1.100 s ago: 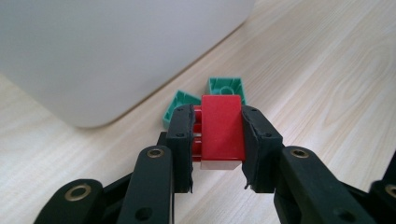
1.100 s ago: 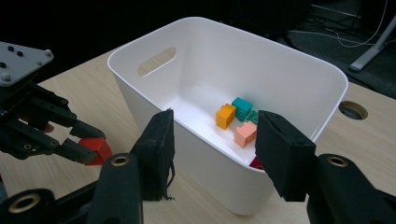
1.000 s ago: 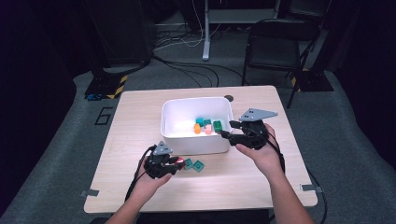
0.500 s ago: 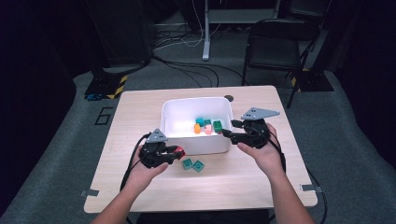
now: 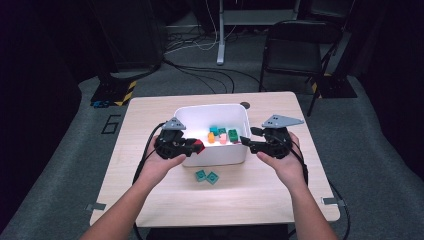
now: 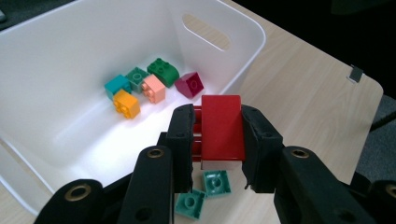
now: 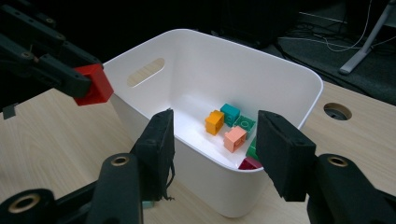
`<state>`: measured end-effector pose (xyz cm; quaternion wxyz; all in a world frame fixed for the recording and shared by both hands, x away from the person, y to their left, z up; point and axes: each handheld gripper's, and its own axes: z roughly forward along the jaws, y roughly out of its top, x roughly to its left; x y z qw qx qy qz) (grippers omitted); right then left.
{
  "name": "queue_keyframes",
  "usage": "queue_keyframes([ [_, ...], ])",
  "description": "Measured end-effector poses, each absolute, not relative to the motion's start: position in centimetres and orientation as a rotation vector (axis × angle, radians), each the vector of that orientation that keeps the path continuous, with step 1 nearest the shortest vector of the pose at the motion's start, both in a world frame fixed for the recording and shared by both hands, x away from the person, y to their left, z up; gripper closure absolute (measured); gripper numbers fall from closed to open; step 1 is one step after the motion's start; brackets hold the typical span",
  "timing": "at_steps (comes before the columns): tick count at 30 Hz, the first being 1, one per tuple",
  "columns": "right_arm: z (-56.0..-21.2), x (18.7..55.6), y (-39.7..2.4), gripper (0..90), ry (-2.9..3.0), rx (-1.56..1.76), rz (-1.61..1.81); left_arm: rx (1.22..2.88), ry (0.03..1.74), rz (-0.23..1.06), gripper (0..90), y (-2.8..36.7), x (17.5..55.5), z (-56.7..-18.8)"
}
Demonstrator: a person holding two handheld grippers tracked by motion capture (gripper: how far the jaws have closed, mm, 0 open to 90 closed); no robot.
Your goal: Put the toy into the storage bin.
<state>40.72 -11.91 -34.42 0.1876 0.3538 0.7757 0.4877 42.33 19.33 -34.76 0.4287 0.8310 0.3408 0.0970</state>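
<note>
My left gripper [image 5: 196,146] is shut on a red brick [image 6: 222,132], held in the air over the near left rim of the white bin [image 5: 192,112]; the same red brick [image 7: 93,84] hangs beyond the bin's left end in the right gripper view. My right gripper [image 5: 246,142] stands open with nothing between its jaws, just outside the bin's right wall [image 7: 212,193]. Inside the bin lie an orange brick [image 6: 126,103], a pink brick [image 6: 154,87], teal and green bricks and a dark red brick [image 6: 189,84]. Two teal bricks [image 5: 207,176] lie on the table in front of the bin.
The bin stands mid-table on a light wooden top [image 5: 270,192] with a round cable hole [image 5: 244,105] behind it. A black chair [image 5: 295,47] and floor cables lie beyond the table's far edge.
My left gripper has risen from the table with the red brick and moved right, up to the bin's near left rim. The right gripper has stayed where it was.
</note>
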Motion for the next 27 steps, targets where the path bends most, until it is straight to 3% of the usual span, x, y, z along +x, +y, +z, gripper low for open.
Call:
queue_keyframes([
  [13, -34.3, 40.6, -12.2, 46.7, 2.150, 1.002, 1.401, 2.057, 0.888, 0.193, 67.2, 17.8, 47.2, -34.3],
  [27, -34.5, 40.7, -11.9, 46.2, 2.178, 1.008, 1.396, 2.109, 0.931, 0.252, 67.2, 16.1, 51.5, -35.6],
])
